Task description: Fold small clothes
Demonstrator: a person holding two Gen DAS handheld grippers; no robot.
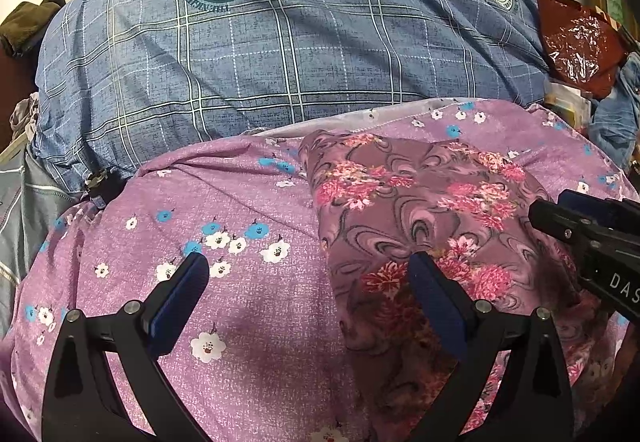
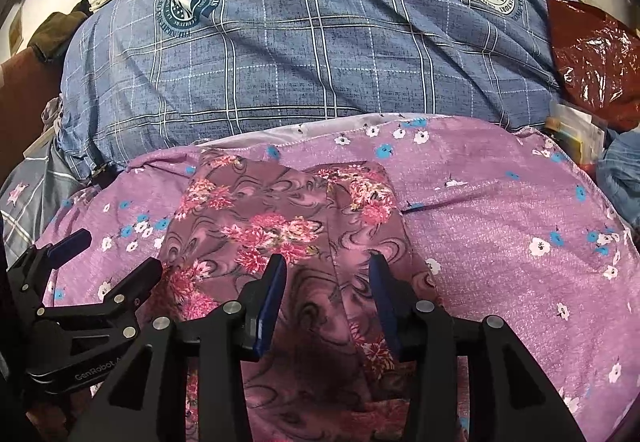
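A mauve garment with pink flower print [image 1: 420,210] lies folded on a purple flowered sheet [image 1: 224,202]; it also shows in the right wrist view [image 2: 280,218]. My left gripper [image 1: 308,270] is open and empty, its left finger over the sheet and its right finger over the garment's left part. My right gripper [image 2: 326,270] is open and empty, straddling the garment's near middle. The right gripper also shows at the right edge of the left wrist view [image 1: 580,230], and the left gripper at the left of the right wrist view [image 2: 116,258].
A blue checked quilt [image 1: 280,42] is heaped behind the sheet. A shiny red bag [image 1: 580,38] and blue denim [image 1: 612,118] lie at the far right. A brown cloth [image 1: 28,22] sits at the far left.
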